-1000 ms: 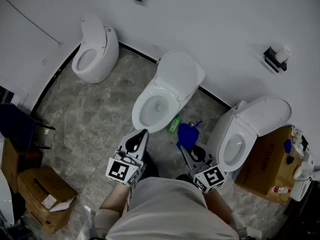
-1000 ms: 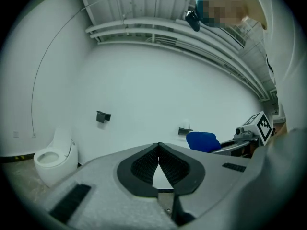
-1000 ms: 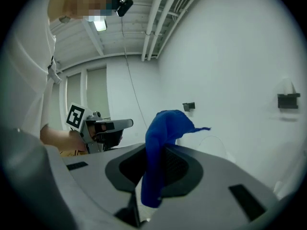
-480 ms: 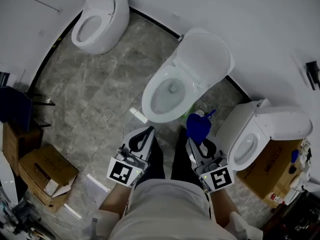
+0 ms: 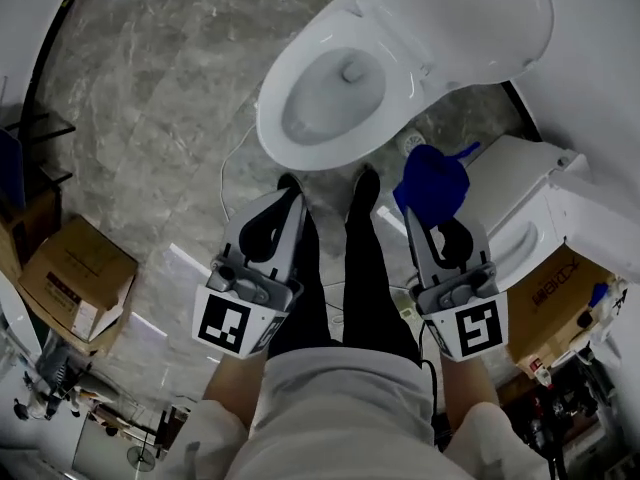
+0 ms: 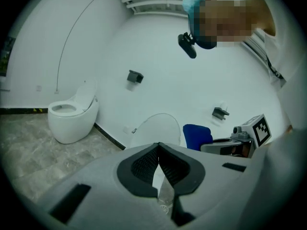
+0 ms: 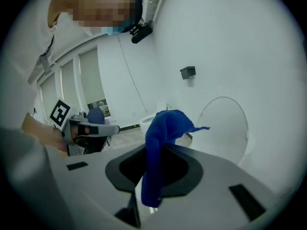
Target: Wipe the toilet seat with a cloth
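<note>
Head view, nearest first: the person's black-trousered legs (image 5: 340, 278) stand between the two grippers. The left gripper (image 5: 289, 198) has its jaws pressed together at the tips with nothing between them, as the left gripper view (image 6: 159, 147) confirms. The right gripper (image 5: 424, 223) pinches a blue cloth (image 5: 432, 180); in the right gripper view (image 7: 160, 150) the cloth (image 7: 160, 133) rises bunched above the jaws, with a tail hanging below them. Just ahead of the shoes lies the toilet seat (image 5: 272, 128), a white ring around the bowl, with the lid (image 5: 460, 18) raised behind it. The cloth hangs beside the seat's right side, not touching it. A second toilet (image 5: 545, 218) stands at the right, and a cardboard box (image 5: 75, 273) at the left.
</note>
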{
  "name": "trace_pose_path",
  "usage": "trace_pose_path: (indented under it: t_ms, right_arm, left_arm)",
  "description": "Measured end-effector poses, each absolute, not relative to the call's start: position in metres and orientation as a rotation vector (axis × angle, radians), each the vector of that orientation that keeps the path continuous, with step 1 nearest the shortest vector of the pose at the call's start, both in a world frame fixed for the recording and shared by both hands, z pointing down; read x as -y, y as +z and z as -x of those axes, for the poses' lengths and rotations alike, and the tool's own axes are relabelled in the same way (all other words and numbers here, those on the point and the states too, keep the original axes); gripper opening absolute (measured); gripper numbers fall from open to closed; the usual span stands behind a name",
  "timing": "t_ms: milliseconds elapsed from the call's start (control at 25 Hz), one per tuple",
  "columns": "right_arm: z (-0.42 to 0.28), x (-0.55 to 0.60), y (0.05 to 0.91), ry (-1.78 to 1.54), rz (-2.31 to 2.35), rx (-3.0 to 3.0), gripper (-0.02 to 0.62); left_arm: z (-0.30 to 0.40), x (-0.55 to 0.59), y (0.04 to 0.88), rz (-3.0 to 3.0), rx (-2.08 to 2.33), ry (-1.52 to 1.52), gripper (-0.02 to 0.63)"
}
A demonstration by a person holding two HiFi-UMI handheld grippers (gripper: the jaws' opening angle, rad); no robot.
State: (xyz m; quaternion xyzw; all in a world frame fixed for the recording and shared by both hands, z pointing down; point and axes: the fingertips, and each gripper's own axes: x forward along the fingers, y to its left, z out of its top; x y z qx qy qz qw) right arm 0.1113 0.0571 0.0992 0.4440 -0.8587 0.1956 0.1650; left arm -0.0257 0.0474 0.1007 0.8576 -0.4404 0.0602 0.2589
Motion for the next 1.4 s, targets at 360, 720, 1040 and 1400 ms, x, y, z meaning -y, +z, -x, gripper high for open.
trace_pose_path:
  t_ms: [360,720,1040,1400]
  right_arm:
    - [-0.130,-0.088,0.212,0.697,-1.197,2.399,0.051]
    - [-0.114,-0.107,0.263,0.764,-1.120,2.376,0.052]
    - [-0.103,-0.104,0.280,0.756,-1.079,2.365,0.051]
    - [-0.105,-0.094,0.333,0.798,-1.065,2.281,0.051]
  left_arm:
    - [-0.004,-0.089,0.208,-2.249,1.117,0.257,0.005]
    - [0.006,-0.101,0.257,-2.184,1.141,0.275,0.005]
    - [0.018,-0.100,0.259,-2.186,1.149,0.277,0.005]
    - [0.024,-0.104,0.269,-2.181,1.135,0.271,0.005]
